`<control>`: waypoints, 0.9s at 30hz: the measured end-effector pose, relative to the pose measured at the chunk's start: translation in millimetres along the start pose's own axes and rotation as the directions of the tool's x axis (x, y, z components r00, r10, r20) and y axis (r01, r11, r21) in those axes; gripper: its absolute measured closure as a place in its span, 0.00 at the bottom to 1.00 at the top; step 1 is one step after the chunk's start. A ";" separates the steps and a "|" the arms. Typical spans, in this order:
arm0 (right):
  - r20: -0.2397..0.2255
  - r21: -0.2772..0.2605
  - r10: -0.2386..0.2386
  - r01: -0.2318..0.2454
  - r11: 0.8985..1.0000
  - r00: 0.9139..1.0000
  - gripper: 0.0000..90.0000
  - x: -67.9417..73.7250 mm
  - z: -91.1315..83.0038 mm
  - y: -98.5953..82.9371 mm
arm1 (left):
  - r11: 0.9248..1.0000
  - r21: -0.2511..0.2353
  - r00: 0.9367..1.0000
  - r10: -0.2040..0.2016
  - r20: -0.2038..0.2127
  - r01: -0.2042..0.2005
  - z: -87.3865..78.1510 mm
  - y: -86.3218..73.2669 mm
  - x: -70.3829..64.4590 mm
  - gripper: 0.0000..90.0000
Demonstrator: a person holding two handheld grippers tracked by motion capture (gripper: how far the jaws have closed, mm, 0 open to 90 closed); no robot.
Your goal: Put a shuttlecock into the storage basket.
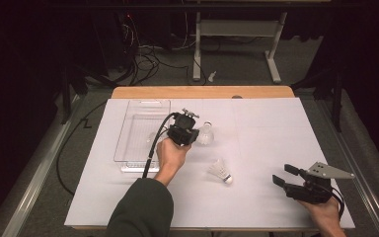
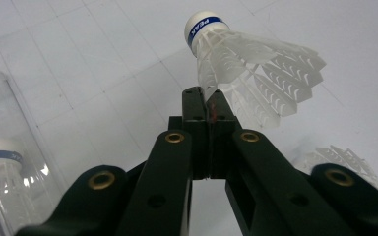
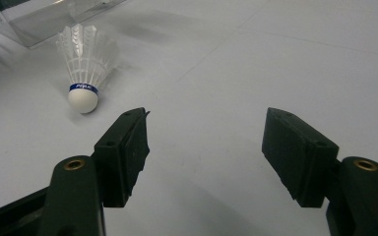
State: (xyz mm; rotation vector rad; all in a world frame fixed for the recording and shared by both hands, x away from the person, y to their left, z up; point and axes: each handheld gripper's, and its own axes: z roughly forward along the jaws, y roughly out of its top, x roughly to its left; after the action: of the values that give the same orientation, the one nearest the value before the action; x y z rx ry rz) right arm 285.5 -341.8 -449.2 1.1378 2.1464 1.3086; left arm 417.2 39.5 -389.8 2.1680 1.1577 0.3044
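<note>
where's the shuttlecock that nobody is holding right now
In the high view the loose shuttlecock lies on the white sheet near the table's middle, between the left gripper and the open right gripper.

Left side: the clear bin [image 1: 140, 133] stands on the bench [image 1: 256, 123], its walls blocking a low sideways pass.
Centre: a loose shuttlecock [image 1: 221, 172] lies between the left tool [image 1: 193, 134] and right tool [image 1: 282, 175].
Far right: open white surface, free for passage.
Near edge: bare between the two forearms.

White shuttlecock [image 2: 246, 73] (blue-banded cork), black jaws.
</note>
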 end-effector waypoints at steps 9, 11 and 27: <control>0.002 0.000 0.002 -0.002 1.000 1.000 0.38 0.1 0.0 0.0 | 1.000 -0.002 1.000 0.014 0.004 -0.014 -10.4 -1.3 2.3 1.00; 0.002 -0.001 0.002 -0.002 1.000 1.000 0.38 0.0 -0.1 0.0 | 1.000 -0.001 1.000 0.015 0.003 -0.015 -12.3 -1.6 2.9 1.00; 0.001 -0.002 0.002 -0.002 1.000 1.000 0.38 0.0 -0.2 0.0 | 1.000 -0.006 1.000 0.014 -0.001 -0.014 -25.3 -4.4 9.7 1.00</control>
State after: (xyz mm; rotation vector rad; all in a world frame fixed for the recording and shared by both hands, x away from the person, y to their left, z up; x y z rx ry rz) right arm 285.4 -341.9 -449.0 1.1400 2.1429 1.3103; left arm 407.8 60.1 -374.3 2.1721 1.1409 0.3152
